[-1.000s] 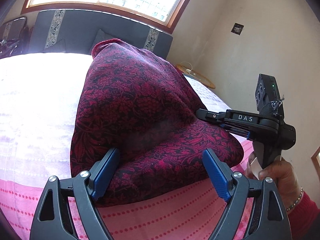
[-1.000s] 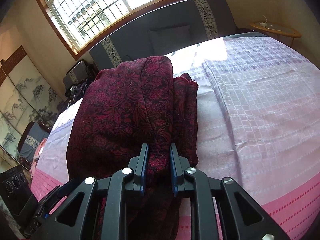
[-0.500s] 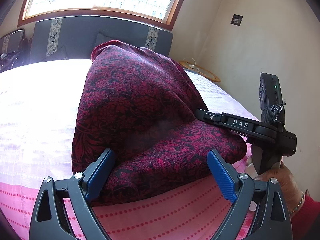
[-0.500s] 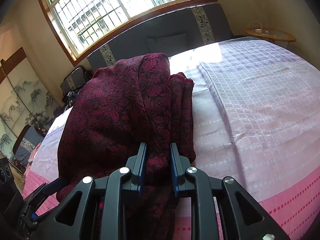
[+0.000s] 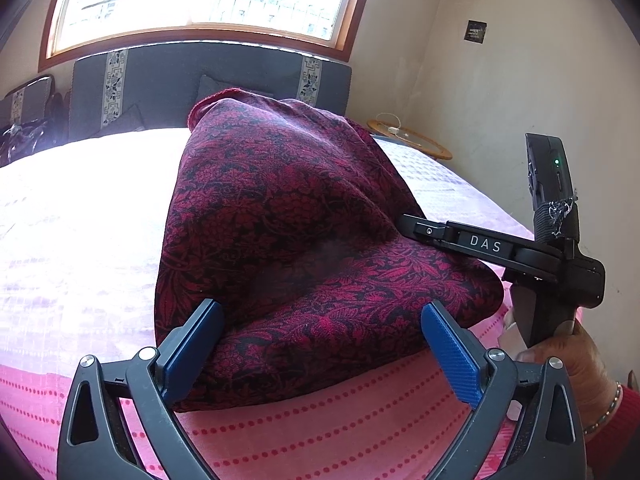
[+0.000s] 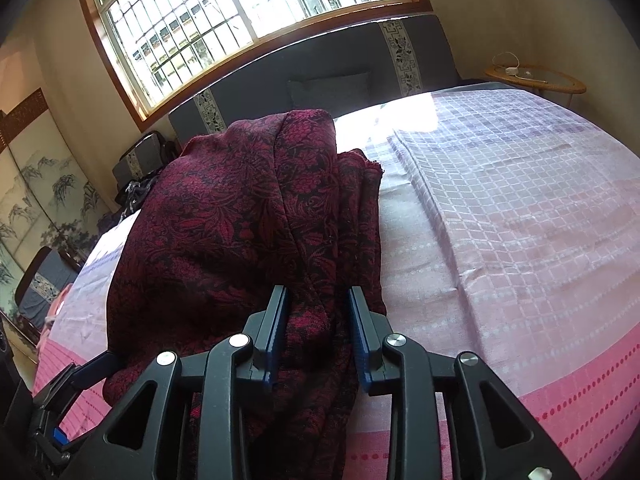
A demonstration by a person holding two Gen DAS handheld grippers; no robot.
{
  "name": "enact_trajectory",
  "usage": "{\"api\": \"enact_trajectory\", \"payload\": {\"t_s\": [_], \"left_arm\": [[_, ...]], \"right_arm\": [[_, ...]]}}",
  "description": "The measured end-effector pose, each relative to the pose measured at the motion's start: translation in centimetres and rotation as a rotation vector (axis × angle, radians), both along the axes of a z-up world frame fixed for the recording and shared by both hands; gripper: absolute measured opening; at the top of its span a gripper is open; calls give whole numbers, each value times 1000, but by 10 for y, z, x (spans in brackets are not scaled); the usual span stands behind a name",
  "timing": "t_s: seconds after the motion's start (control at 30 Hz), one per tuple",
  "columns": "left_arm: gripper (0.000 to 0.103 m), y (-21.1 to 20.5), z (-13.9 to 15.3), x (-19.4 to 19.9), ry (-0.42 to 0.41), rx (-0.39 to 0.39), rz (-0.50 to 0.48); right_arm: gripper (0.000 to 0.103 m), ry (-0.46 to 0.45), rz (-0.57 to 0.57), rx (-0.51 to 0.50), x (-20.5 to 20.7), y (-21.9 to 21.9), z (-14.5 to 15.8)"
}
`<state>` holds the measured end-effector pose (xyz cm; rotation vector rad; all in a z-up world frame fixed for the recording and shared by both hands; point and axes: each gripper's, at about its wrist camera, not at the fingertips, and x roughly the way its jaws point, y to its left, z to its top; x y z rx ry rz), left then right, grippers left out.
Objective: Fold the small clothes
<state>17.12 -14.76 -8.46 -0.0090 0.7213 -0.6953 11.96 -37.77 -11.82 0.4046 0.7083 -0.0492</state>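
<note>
1. Your cloth point(image 5: 304, 248), dark red with a black leaf pattern, sits bunched in a tall mound on the bed point(image 5: 80, 216), near its pink dotted edge. In the right wrist view the cloth point(image 6: 224, 232) rises in a ridge, with thinner folded layers lying along its right side.
2. Your right claw point(image 6: 318, 332) is clamped on a thick fold of the cloth; the fabric fills the gap between the blue pads point(image 6: 276, 336) and hangs down below them.
3. From the left wrist view you can see the right claw point(image 5: 412, 224) coming in from the right side, its tip buried in the cloth where a deep crease forms.
4. Your left claw point(image 5: 320, 344) stands wide apart, holding nothing. Its blue pads point(image 5: 450, 356) sit on either side of the mound's near, lower bulge; the left pad looks to be touching the fabric, the right one is just beside it.
5. Your right hand point(image 5: 576, 356) grips the handle of the right tool, with a bracelet at the wrist.
6. The bed cover is pale lilac checks farther back, strongly lit by sun.
7. Beyond the bed stands a grey headboard point(image 6: 320, 76) under a barred window point(image 6: 240, 8).
8. A round side table point(image 6: 536, 80) stands in the right corner, and a painted screen point(image 6: 36, 200) stands at the left.
</note>
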Motion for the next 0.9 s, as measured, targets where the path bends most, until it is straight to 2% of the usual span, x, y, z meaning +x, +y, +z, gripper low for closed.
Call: {"api": "enact_trajectory", "payload": {"t_s": [0.07,0.2,0.27,0.33,0.47,0.57,0.7,0.87,0.9], "left_arm": [[99,3,3,-6,-37,16,10],[99,20,26,-22,-188,56,45],[101,30,38,-14,-186,35,0],[101,39,45,10,-108,21,-46],[101,62,44,77,86,-92,-121],[101,66,28,125,233,-133,-176],[100,61,-5,167,462,-245,-263],[100,48,-32,183,549,-248,-303],[100,45,-30,181,531,-260,-317]], "right_arm": [[28,-1,0,-3,0,0,0],[31,-1,0,-3,0,2,1],[32,-4,3,4,0,1,1],[34,-8,6,13,-1,1,1],[37,-14,10,21,-1,0,1],[39,-16,13,26,-2,0,0],[42,-18,19,31,-2,1,1],[43,-20,21,36,-2,1,1],[44,-20,21,36,-2,1,1]]}}
